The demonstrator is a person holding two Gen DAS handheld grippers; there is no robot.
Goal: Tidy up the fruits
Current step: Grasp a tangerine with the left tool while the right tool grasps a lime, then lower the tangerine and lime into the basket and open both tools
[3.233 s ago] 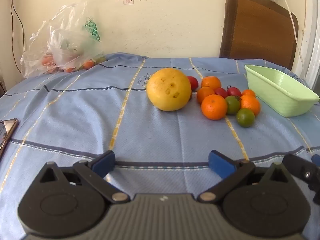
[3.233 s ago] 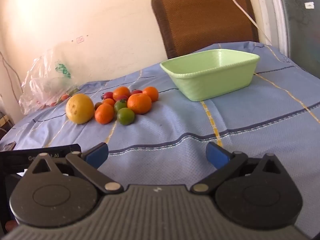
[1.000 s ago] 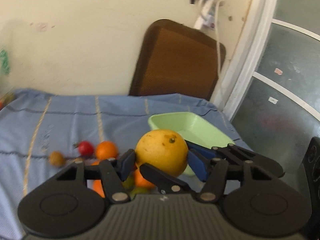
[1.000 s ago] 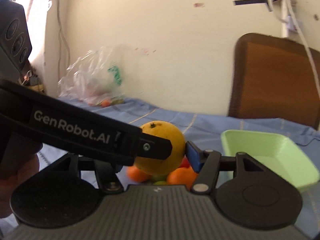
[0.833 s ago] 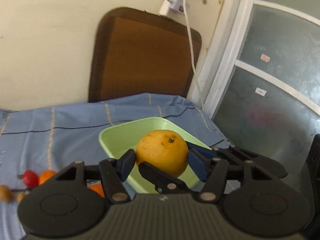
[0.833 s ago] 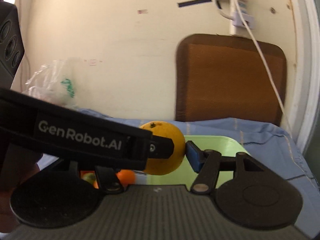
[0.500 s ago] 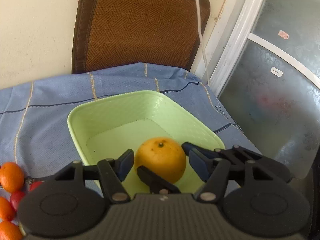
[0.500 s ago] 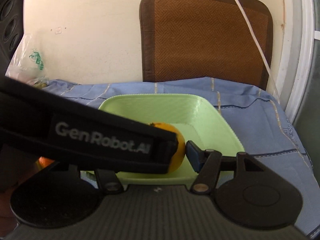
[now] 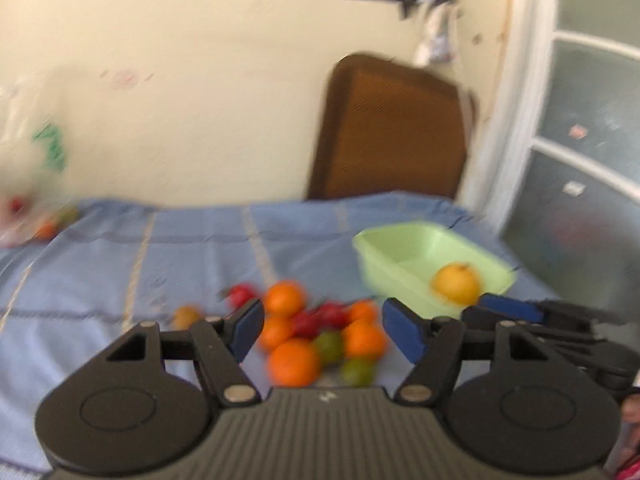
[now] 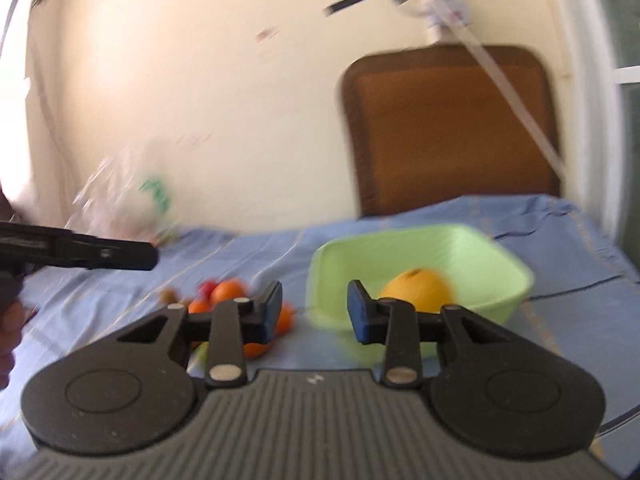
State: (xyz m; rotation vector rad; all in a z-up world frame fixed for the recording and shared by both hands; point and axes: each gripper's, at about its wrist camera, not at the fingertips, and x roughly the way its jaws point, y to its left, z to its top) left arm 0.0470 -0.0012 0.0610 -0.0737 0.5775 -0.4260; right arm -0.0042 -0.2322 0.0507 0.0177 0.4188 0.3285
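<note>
The big yellow-orange fruit [image 9: 455, 283] lies inside the light green basket [image 9: 384, 256] at the right of the table; it also shows in the right wrist view [image 10: 416, 286] inside the basket [image 10: 500, 258]. A pile of small oranges [image 9: 294, 362], red fruits [image 9: 330, 312] and green fruits [image 9: 356, 372] lies on the blue cloth, left of the basket. My left gripper [image 9: 323, 330] is open and empty above the pile. My right gripper [image 10: 314, 312] is open and empty, between the pile [image 10: 226, 292] and the basket. Both views are blurred.
A brown chair back [image 9: 392, 128] stands behind the table. A clear plastic bag with fruit [image 9: 28, 200] lies at the far left. A window frame [image 9: 520, 120] is at the right. The left gripper's body [image 10: 80, 254] reaches in from the left in the right wrist view.
Both grippers let go of the big yellow fruit, which now lies in the basket. Both opened, pulled back and swung left toward the pile.
</note>
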